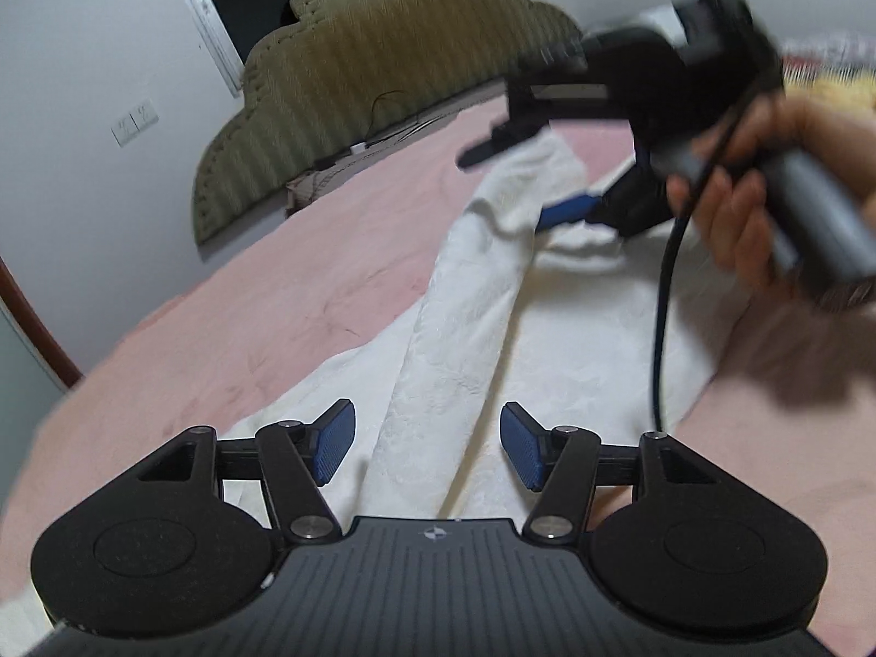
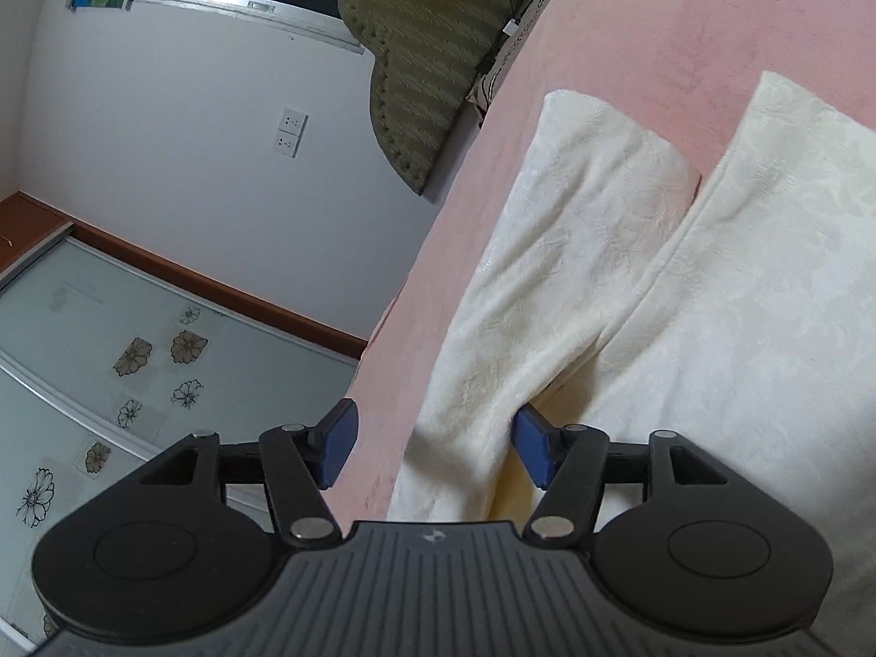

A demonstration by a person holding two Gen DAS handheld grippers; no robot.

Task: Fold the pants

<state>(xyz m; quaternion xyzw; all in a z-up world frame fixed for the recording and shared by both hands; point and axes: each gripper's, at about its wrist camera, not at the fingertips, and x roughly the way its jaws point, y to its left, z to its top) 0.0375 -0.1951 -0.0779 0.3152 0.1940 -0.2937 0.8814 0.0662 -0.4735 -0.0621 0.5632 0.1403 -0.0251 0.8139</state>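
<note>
**Now both grabbers hang open over the white pants**

Here the white pants [image 1: 449, 361] lie spread on a pink bed cover [image 1: 284, 295]. The two legs run away toward the far end of the bed, side by side, with a thin strip of pink between them in the right wrist view. A green padded headboard [image 1: 350, 71] stands at the far end, against a white wall.

The left gripper [image 1: 427, 441] sits low over the near part of the pants. Its two blue pads [image 1: 334, 441] stand well apart. Cloth shows in the gap, but the pads do not press on it, so it holds nothing.

The right gripper [image 2: 432, 446] is tipped onto its side. Its jaws are wide too. A fold of the pants sits between them, close to one pad, but nothing is pinched. In the left wrist view this same gripper is a dark blur farther off, with a person's hand [image 1: 733, 202] around its handle and a black cable [image 1: 662, 317] hanging down across the pants.

What could go wrong from here? The cloth looks soft and thick, so a grab could catch just the top layer and the fold would come out crooked. The legs are not lined up yet, so one could drag behind. The hanging cable could snag the cloth and pull it out of shape. A grab set too low could also pinch the pink cover along with the pants.
</note>
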